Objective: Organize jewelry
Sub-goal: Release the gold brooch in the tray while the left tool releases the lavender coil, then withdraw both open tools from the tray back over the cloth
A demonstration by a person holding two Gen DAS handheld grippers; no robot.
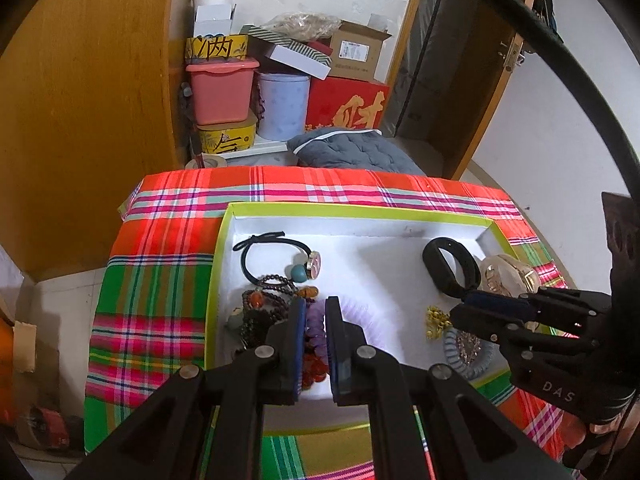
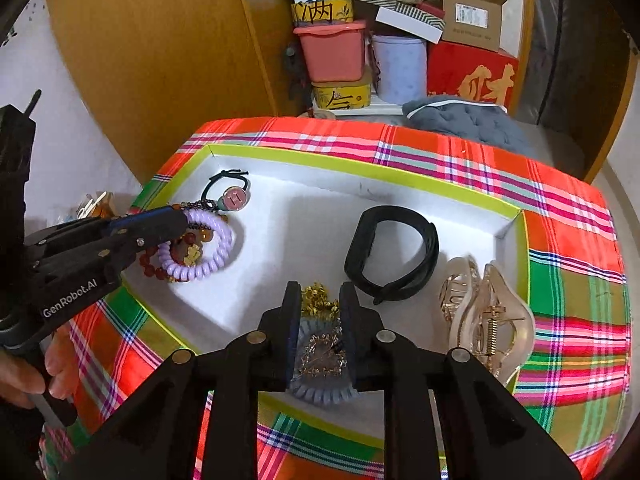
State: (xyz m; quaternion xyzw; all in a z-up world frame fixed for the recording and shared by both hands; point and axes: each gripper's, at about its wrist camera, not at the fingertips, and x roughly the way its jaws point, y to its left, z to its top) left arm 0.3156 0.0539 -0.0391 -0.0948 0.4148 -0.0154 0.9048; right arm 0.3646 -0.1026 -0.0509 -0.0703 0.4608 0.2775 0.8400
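Left gripper (image 1: 316,312) clamped on purple coil hair tie (image 2: 208,248), at its tips in tray (image 1: 360,212). Right gripper (image 2: 320,300) narrow, gold ornament (image 2: 318,300) and blue-grey coil tie (image 2: 324,394) between jaws, contact unclear. Coils light, springy, likely snag beads; pinch across coil.

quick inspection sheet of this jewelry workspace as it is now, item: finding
surface: plaid cloth under a white tray with a lime rim
job's things: in the tray, purple coil tie, bead bracelets, black hair tie with a charm, black band, gold ornament, blue-grey coil tie, clear claw clip
clutter: nothing seen on the cloth
grippers: left gripper jaws shut on the purple coil tie; right gripper jaws slightly apart astride the gold ornament
cables: black cable arcs overhead
surroundings: wooden cabinet, stacked boxes and tubs, grey cushion
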